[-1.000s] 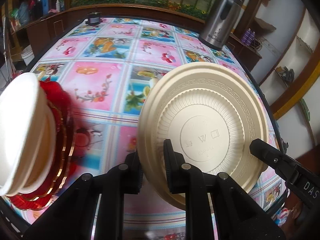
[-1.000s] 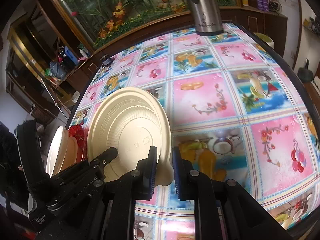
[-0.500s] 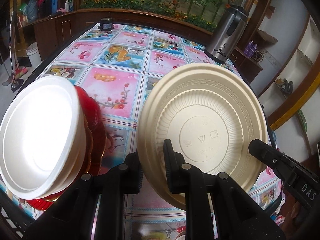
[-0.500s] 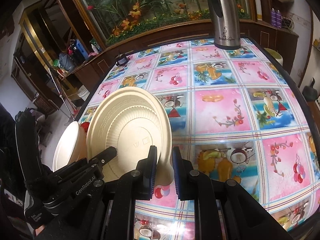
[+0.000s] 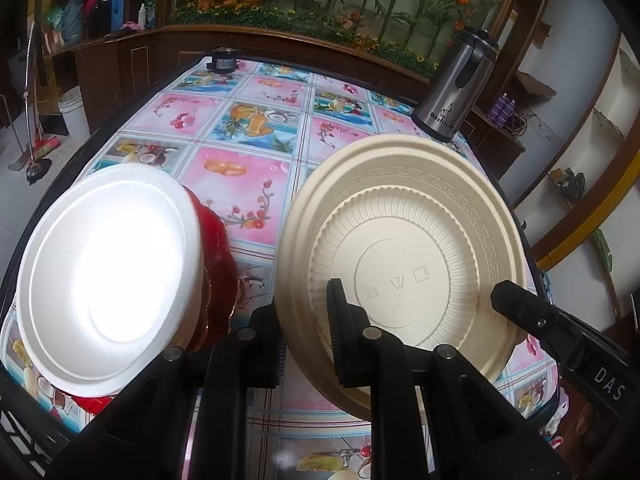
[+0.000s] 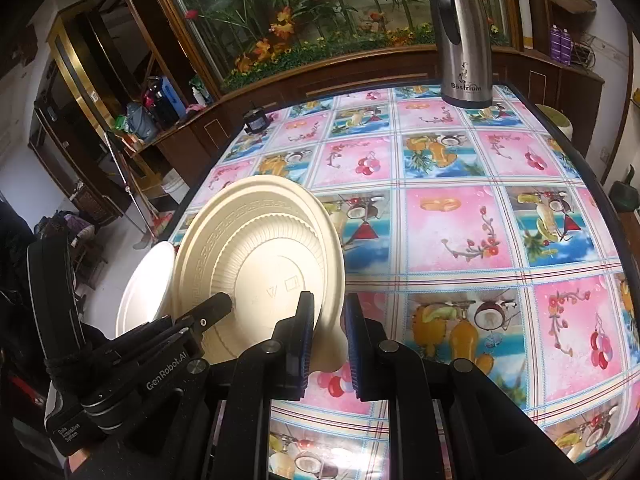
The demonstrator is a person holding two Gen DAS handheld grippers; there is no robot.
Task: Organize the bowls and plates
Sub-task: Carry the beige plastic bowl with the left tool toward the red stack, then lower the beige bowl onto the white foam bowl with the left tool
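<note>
Left wrist view, left to right. White foam bowl [image 5: 108,276] at 9 o'clock, tilted so its smooth, matte inside faces the camera; glare washes out the centre. Behind it, touching, a red glossy dish [image 5: 218,268] with a scalloped, gold-trimmed edge; what supports either cannot be told. Left gripper [image 5: 306,320] at 6 o'clock, pitched steeply down toward the table, its black fingers [image 5: 340,320] clenched on the lower-left rim of the cream plate [image 5: 404,264]. Plate stands nearly on edge, clear of the table [image 5: 248,120], underside toward the camera: round, moulded plastic, radial ribbing around a flat base with embossed marks, key-pattern band on the rim. Right gripper's finger comes in at 4 o'clock against the plate's opposite edge. Steel thermos jug [image 5: 456,88] at 1 o'clock, upright on the far corner.

Right wrist view, left to right. Left gripper body at 8 o'clock, black, with printed lettering. Foam bowl [image 6: 142,292] behind the plate [image 6: 256,256], at 9 o'clock. Right gripper [image 6: 328,332] at 6 o'clock, pitched down likewise, jaws clamped on the plate's lower-right rim, which flexes between the blue-ribbed pads [image 6: 306,328]. Glossy tablecloth with pink and blue fruit squares fills 12 to 4 o'clock. Thermos jug [image 6: 460,40] at 1 o'clock, brushed cylinder, black handle.
</note>
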